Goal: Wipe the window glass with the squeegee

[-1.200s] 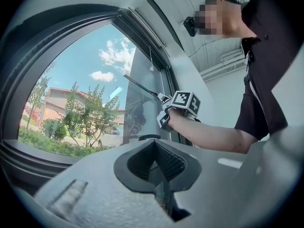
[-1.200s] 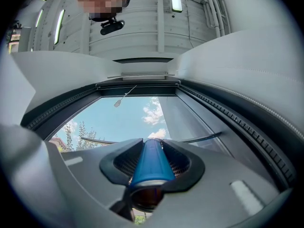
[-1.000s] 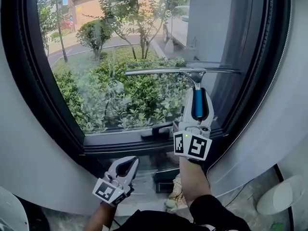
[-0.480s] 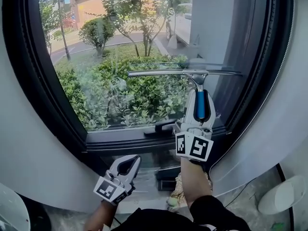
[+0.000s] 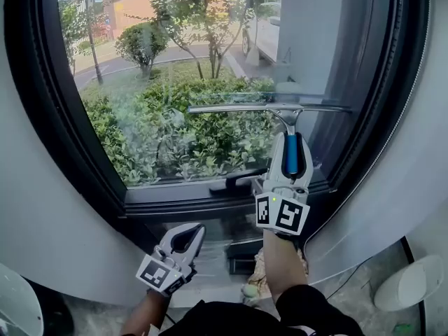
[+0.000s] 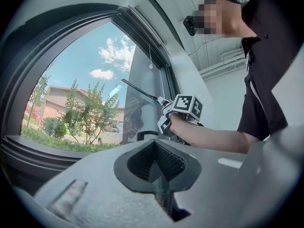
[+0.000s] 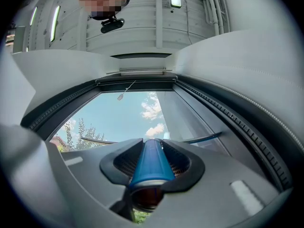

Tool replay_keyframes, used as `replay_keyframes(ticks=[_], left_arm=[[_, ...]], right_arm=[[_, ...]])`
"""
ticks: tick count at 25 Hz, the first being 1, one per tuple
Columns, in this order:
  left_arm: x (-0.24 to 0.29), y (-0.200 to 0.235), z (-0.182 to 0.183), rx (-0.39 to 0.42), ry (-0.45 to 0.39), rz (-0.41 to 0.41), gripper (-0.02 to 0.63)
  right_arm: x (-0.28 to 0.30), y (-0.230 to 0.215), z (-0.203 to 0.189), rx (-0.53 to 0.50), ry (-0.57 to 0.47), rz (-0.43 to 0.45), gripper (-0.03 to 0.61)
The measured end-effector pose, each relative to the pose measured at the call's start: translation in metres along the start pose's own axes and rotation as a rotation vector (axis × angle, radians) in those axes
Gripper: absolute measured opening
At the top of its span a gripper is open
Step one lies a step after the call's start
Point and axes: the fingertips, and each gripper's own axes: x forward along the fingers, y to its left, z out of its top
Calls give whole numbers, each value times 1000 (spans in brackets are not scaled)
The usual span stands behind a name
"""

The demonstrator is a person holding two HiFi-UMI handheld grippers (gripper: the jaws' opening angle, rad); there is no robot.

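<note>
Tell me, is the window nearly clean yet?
Partly, it seems. The window glass above the squeegee looks clear, so that part seems wiped. In hand: the right tool is shut on the blue handle, holding the squeegee against the glass, low on the right. Left to do: the strip below it and the hazy lower-left area. The left tool is shut and empty, below the sill.

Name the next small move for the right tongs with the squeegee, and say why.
Probably draw the squeegee straight down with its blade level. The right tongs are shut on its blue handle, the blade lies level across the window glass, and a strip of glass shows between the blade and the lower frame.
</note>
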Motion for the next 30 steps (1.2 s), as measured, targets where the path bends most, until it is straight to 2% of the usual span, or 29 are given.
replay_keyframes(ticks=[30], left_arm=[[-2,-6,-13,-26,24,-9,0]], right_arm=[[-30,-3,-27,-19,85,11,133]])
